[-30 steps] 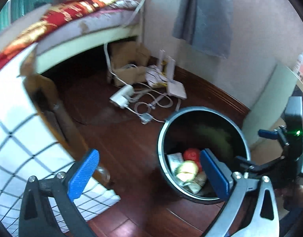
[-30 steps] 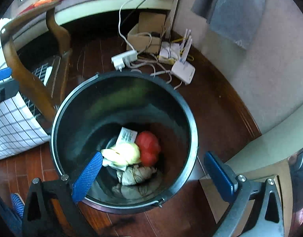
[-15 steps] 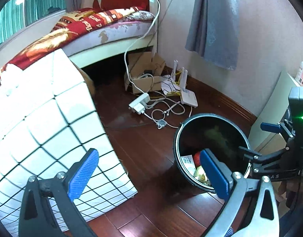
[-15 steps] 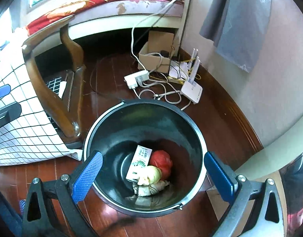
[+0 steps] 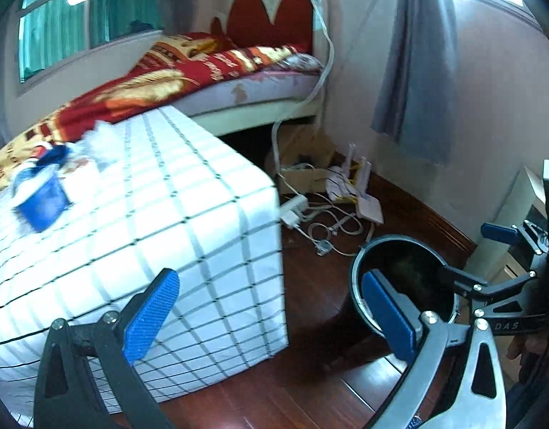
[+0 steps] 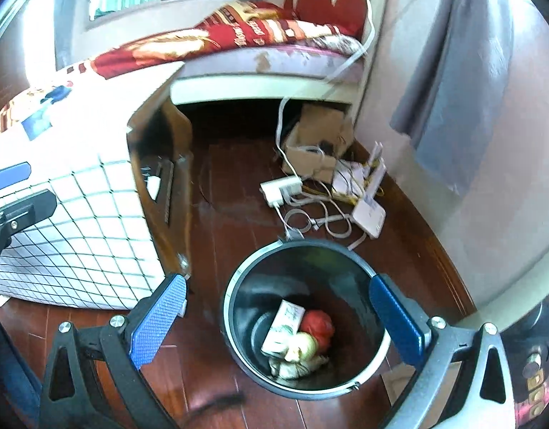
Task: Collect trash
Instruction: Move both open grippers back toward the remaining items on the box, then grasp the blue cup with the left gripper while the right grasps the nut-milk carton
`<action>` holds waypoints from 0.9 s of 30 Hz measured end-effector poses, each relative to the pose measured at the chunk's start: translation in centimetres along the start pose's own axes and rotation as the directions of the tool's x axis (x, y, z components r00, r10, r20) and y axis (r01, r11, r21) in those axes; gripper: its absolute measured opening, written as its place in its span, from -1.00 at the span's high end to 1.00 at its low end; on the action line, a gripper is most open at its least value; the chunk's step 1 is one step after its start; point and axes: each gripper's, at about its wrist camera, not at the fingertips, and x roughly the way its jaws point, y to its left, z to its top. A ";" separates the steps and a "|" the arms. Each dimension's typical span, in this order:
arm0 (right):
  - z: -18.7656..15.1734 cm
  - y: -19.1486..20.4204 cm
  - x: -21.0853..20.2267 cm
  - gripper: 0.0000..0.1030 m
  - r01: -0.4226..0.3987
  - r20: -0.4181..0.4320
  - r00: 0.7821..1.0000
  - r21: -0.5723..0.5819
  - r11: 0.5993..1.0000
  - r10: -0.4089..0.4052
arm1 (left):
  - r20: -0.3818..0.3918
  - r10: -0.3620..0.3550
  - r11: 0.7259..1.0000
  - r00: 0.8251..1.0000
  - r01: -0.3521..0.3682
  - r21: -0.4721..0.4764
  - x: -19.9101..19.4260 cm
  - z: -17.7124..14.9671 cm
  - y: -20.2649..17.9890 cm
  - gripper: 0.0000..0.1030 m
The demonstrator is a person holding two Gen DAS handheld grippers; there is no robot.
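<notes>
**Both grippers hanging empty over bin and table**

The left gripper [image 5: 271,304] is hovering with its blue pads spread wide and nothing between them, looking over the near corner of a table under a white checked cloth [image 5: 174,221]. On the far left of that cloth, a blue-and-white tub [image 5: 42,196] and some crumpled wrappers [image 5: 95,143] are lying. The right gripper [image 6: 278,318] is hanging above the black trash bin [image 6: 378,343] on the wooden floor, to the right of the table, with its fingers also spread and empty. Inside the bin, a white packet [image 6: 284,325], a red wad [image 6: 319,325] and a pale round piece [image 6: 303,346] are sitting together. Beyond it, a power strip [image 6: 281,188] and a white router [image 6: 369,214] are lying near the bed [image 6: 267,60].
</notes>
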 end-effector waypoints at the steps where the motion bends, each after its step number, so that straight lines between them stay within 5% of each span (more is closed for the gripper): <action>1: 0.3 0.6 -0.2 -1.00 -0.005 0.010 1.000 -0.010 1.000 0.005 | 0.005 0.007 1.000 1.000 -0.007 -0.007 -0.3 0.0 0.5 -0.99; 11: 4.4 7.5 -0.7 -1.00 -0.092 0.075 0.992 -0.110 0.990 0.100 | 0.048 0.140 0.983 0.989 -0.133 -0.127 -3.5 -0.4 7.8 -0.99; 20: 7.9 14.4 -0.8 -1.00 -0.159 0.131 0.974 -0.197 0.968 0.186 | 0.063 0.260 0.941 0.964 -0.238 -0.239 -5.9 -1.5 15.5 -0.99; 27: 11.3 17.4 -0.4 -1.00 -0.201 0.162 0.960 -0.173 0.964 0.229 | 0.045 0.301 0.918 0.952 -0.277 -0.283 -5.1 -0.8 19.4 -0.98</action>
